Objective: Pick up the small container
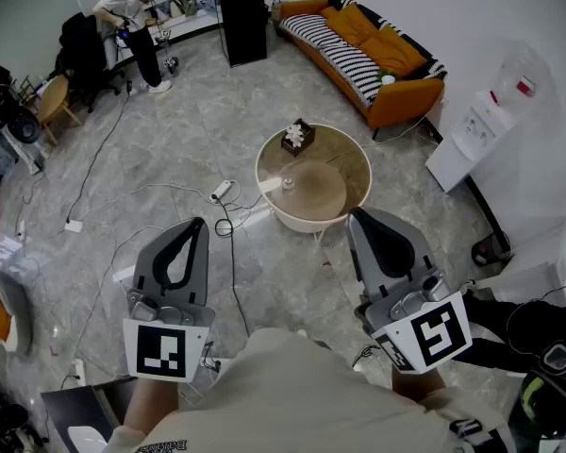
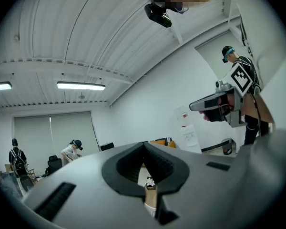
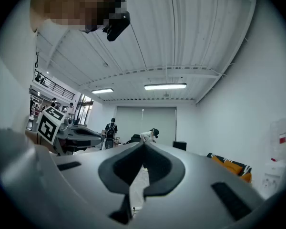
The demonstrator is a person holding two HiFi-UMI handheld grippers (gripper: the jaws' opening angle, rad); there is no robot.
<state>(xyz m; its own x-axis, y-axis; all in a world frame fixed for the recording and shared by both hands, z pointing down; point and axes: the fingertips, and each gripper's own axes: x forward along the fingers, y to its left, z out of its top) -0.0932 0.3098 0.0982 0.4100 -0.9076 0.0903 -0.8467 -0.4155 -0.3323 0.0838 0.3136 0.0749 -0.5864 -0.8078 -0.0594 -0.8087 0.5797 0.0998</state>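
Left gripper [image 1: 200,223] and right gripper [image 1: 352,213], both closed empty, hang over open floor [image 1: 283,272] before the table [image 1: 311,225].

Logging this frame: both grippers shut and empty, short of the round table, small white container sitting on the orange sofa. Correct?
No. The small white container stands on the round cream-rimmed table, not on the orange sofa, as the head view shows. The left gripper and right gripper are shut and empty, short of that table.
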